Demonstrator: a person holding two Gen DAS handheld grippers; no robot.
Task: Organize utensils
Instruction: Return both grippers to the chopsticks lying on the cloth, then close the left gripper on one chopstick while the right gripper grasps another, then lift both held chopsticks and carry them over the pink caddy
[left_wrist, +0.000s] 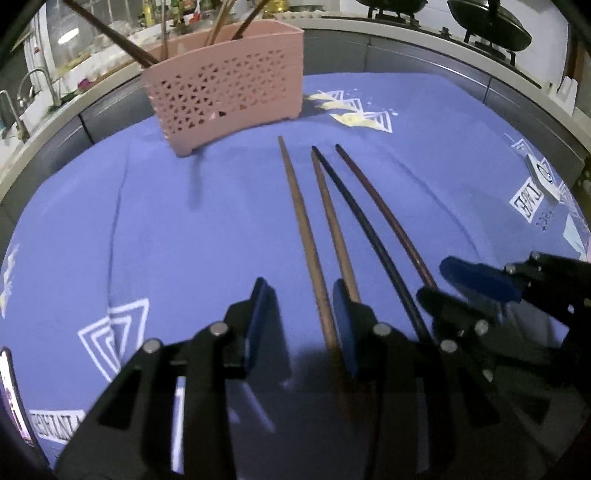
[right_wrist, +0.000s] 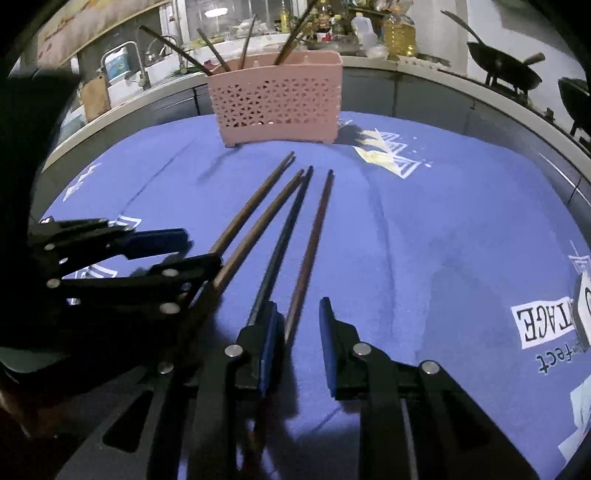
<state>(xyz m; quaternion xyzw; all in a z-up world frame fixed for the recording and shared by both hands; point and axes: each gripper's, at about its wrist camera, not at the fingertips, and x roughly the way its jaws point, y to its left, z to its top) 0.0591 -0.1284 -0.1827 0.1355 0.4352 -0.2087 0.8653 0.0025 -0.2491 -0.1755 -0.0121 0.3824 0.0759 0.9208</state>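
Note:
Several chopsticks lie side by side on a blue printed cloth, tips toward a pink perforated holder that has other chopsticks standing in it. My left gripper is low over the cloth, jaws apart around the thick end of the leftmost brown chopstick, which lies close to the right finger. My right gripper straddles the reddish-brown chopstick at the right of the row. The black chopstick runs under its left finger. No pad presses on a stick.
A second brown chopstick lies between the two grippers, which are close together. Behind the cloth runs a kitchen counter with a sink tap, oil bottles and woks on a stove. A white label sits at the cloth's right edge.

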